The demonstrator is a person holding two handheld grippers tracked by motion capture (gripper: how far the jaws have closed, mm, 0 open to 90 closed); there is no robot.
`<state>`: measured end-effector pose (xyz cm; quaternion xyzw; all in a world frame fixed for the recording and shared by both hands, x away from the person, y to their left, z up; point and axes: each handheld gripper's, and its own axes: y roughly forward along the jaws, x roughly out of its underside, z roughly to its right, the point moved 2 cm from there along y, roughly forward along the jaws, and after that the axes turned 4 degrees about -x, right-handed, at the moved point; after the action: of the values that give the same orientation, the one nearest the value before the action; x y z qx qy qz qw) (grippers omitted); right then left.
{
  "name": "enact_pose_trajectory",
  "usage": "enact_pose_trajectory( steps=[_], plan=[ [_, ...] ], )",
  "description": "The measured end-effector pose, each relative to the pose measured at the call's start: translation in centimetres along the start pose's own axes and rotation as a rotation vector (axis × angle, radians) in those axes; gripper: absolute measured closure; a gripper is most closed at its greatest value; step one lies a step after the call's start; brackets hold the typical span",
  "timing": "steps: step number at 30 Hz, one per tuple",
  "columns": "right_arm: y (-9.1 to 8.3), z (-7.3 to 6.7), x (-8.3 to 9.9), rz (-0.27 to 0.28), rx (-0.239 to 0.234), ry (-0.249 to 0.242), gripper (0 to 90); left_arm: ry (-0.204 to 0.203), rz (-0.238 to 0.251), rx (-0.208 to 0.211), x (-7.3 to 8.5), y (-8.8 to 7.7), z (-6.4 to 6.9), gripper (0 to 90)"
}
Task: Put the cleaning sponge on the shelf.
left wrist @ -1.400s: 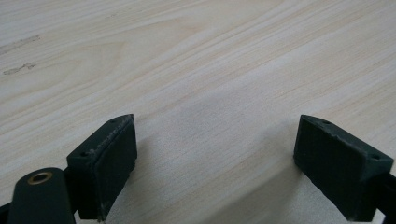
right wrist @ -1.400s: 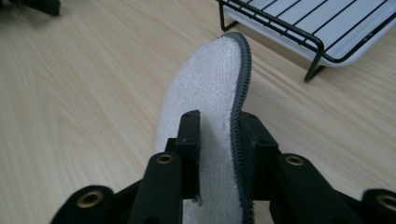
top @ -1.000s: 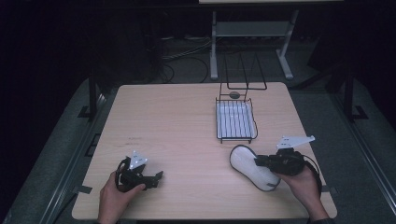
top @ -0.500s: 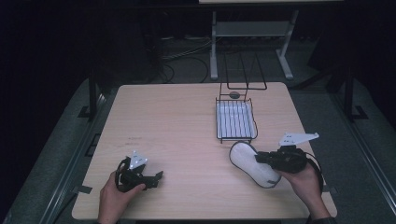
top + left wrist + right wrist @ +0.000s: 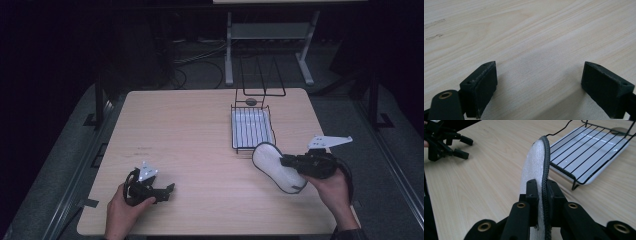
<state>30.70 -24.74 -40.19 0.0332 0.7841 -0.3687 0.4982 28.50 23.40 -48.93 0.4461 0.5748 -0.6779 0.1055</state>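
Observation:
A white oval pad with black trim (image 5: 274, 164) is held on edge above the table, just in front of the wire rack (image 5: 251, 127). My right gripper (image 5: 289, 161) is shut on the pad's near end. In the right gripper view the pad (image 5: 536, 162) stands upright between the jaws of my right gripper (image 5: 541, 187), and the rack (image 5: 596, 145) lies behind it to the right. My left gripper (image 5: 169, 190) rests low at the table's front left, open, with bare wood between its jaws (image 5: 539, 82).
The black wire rack sits on a white tray at the table's back right, with an upright wire frame (image 5: 260, 75) behind it. A small dark round spot (image 5: 251, 101) lies on the table beside that frame. The left gripper (image 5: 444, 141) appears far left in the right gripper view.
The right gripper has carried the pad slightly up and toward the rack. The left gripper has stayed put.

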Motion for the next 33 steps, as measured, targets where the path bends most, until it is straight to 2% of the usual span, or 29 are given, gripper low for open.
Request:
enact_pose_trajectory(
  steps=[15, 23, 33],
  plan=[
    [-1.1, 2.4, -1.3, 0.056, 0.041, 0.039, 81.5, -0.002, -0.001, 0.000, 0.0, 0.0, 0.0, 12.6],
    [-1.0, 3.3, -2.1, 0.064, 0.052, 0.043, 81.5, -0.003, 0.000, 0.000, 0.0, 0.0, 0.0, 12.6],
    [-0.2, 4.4, -4.0, 0.096, 0.049, 0.050, 81.5, 0.003, -0.003, 0.000, 0.0, 0.0, 0.0, 12.6]
  ],
)
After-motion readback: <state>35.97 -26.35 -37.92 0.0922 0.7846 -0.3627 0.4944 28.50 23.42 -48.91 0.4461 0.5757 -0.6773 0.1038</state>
